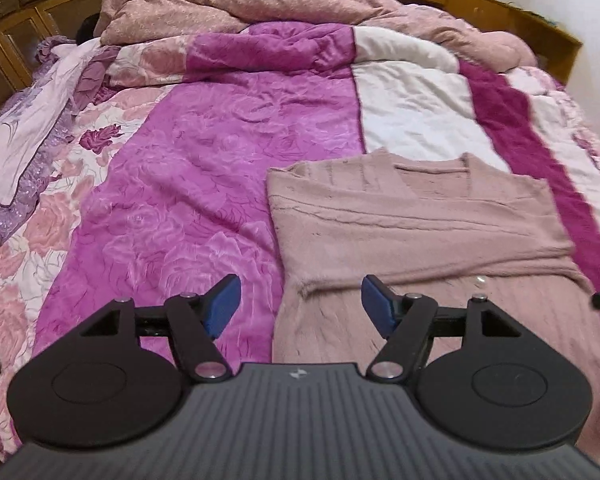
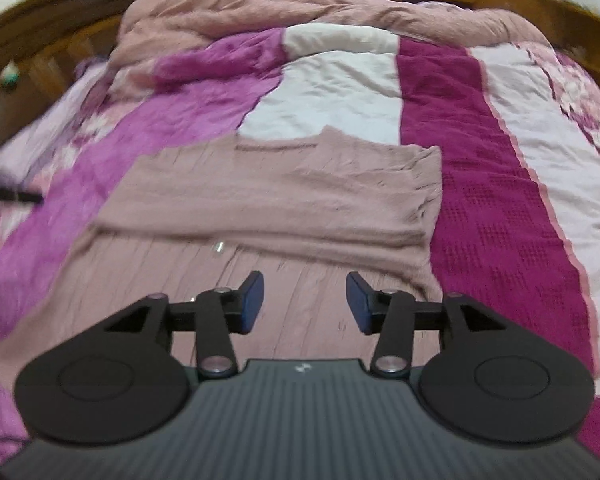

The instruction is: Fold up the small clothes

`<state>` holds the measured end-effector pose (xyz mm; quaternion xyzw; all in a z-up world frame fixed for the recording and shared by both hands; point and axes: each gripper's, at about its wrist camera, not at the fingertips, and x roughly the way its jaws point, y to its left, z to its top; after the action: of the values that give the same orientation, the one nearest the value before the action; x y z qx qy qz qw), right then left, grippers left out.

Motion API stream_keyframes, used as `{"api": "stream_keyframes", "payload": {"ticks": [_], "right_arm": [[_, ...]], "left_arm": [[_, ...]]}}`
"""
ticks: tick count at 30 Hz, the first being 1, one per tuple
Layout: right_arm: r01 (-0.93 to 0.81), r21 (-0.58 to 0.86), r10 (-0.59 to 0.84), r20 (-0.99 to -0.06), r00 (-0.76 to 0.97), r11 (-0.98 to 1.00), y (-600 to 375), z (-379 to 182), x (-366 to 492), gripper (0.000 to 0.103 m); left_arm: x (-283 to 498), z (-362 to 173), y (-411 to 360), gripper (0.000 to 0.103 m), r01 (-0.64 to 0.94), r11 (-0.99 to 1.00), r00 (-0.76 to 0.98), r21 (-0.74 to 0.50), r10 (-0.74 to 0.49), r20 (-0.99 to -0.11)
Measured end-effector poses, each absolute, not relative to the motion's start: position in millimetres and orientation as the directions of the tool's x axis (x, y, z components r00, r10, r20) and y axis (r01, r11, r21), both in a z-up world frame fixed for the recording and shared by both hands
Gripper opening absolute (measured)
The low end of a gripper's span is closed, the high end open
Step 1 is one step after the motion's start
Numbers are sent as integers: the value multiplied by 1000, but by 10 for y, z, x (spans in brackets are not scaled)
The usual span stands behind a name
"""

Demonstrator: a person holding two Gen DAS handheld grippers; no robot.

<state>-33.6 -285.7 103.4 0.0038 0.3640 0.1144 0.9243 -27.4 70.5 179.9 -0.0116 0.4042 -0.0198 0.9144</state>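
Observation:
A dusty-pink knitted sweater [image 1: 416,220] lies flat on the bed, its sleeves folded across the chest and its neckline at the far end. My left gripper [image 1: 300,304] hovers above the sweater's near left edge, open, nothing between its blue pads. The right wrist view shows the same sweater [image 2: 284,196] spread ahead. My right gripper [image 2: 305,300] hangs over the sweater's lower ribbed part, open and empty. The tip of the right gripper shows at the right edge of the left wrist view.
The bed is covered by a patchwork quilt [image 1: 204,168] of magenta, white and floral panels. A crumpled pink duvet [image 1: 236,4] is heaped at the far end. A wooden headboard [image 1: 16,36] stands at the left and a wooden ledge [image 1: 512,12] at the back right.

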Motion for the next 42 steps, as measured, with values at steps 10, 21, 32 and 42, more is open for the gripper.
{"api": "stream_keyframes", "payload": {"ticks": [10, 21, 32, 42], "right_arm": [[-270, -21, 164, -748, 643, 963, -2698, 852, -1095, 48], [-139, -222, -73, -738, 671, 965, -2851, 813, -1577, 47], [-111, -186, -64, -738, 671, 976, -3060, 981, -1726, 48], [-431, -241, 116, -748, 653, 870, -2490, 993, -1648, 52]], "left_arm": [[-1040, 1641, 528, 74, 43, 998, 635, -36, -55, -771], [-1286, 1192, 280, 74, 89, 994, 587, -63, -103, -803], [-1421, 972, 120, 74, 224, 974, 546, 23, -106, -831], [-1556, 981, 83, 74, 384, 914, 499, 134, -84, -863]]}}
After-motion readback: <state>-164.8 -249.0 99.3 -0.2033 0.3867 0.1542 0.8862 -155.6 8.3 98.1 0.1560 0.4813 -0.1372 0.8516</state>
